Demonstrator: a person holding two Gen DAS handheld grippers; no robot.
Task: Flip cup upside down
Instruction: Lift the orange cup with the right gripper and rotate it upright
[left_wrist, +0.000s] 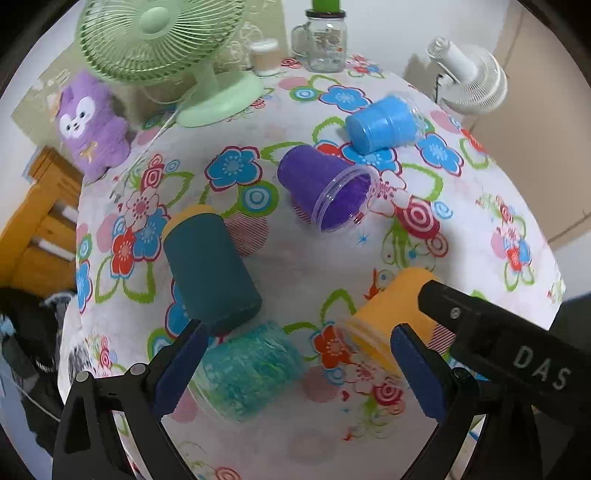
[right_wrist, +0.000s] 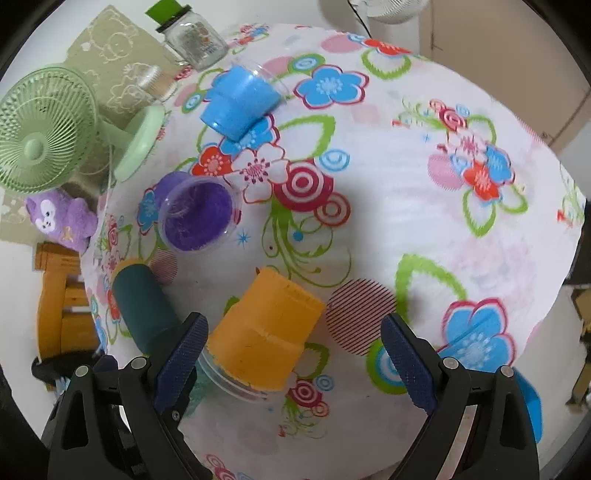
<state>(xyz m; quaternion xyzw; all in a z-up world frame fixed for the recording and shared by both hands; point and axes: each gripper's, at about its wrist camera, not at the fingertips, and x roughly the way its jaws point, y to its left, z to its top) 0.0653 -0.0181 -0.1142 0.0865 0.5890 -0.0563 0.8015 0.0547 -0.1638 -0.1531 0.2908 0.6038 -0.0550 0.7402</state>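
An orange cup (right_wrist: 264, 334) lies on its side on the floral tablecloth (right_wrist: 424, 206), rim toward the right gripper (right_wrist: 293, 360), long axis running away from it. Both grippers are spread and empty; the left gripper (left_wrist: 297, 369) hovers over a teal cup (left_wrist: 245, 371) beside it.

left tool (left_wrist: 295, 360) open | turquoise cup (left_wrist: 245, 373) on its side between fingers | orange cup (left_wrist: 391, 317) beside

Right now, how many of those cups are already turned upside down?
None that I can see: the orange cup, purple cup, blue cup, teal cup and dark green cup all lie sideways. The open right gripper nears the orange one; the left gripper waits open.
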